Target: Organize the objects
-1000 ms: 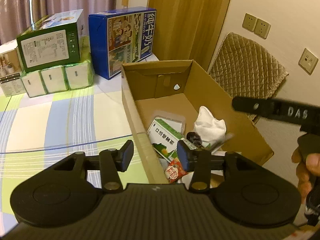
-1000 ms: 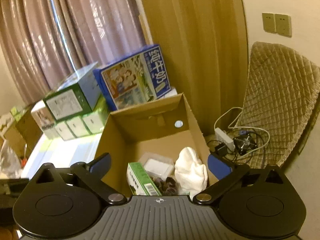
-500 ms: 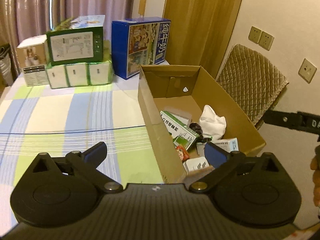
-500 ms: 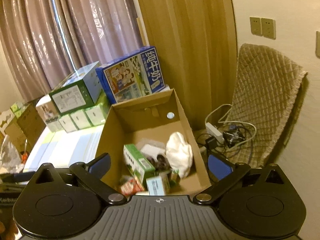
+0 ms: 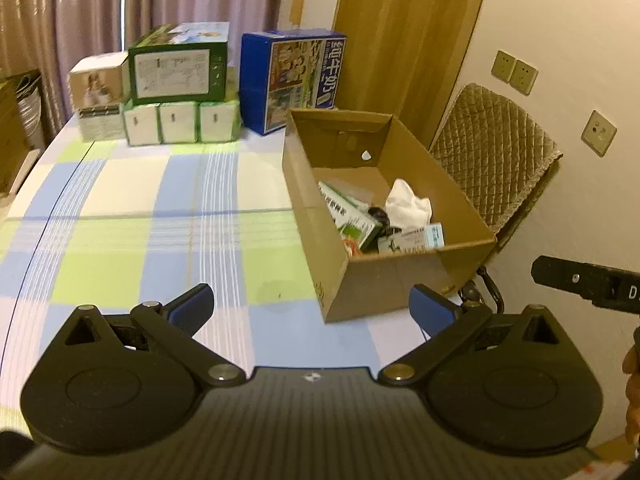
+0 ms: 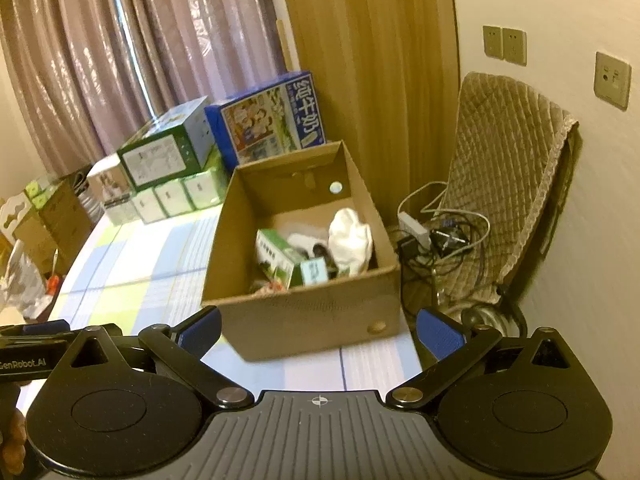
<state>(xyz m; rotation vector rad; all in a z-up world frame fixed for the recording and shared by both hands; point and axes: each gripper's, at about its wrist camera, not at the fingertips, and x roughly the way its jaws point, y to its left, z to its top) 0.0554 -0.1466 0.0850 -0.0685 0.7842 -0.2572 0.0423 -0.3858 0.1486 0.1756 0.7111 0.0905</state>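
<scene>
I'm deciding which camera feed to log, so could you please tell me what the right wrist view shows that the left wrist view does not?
Only the right wrist view shows the power strip and tangled cables on the floor beside the cardboard box.

Only the left wrist view shows the light blue carton plainly, lying at the box's near end.

Both show the box, the white cloth inside it, the blue milk carton, the quilted chair, and open, empty jaws.

Counter (image 5: 120, 216) with blue, green and white checked cloth. Open cardboard box (image 5: 400, 280) sits at its right edge. At the far end: blue milk carton box (image 5: 294, 80), row of white-green tissue packs (image 5: 180, 122) with a green box (image 5: 178, 68) stacked on top, small white box (image 5: 98, 98) beside.
</scene>
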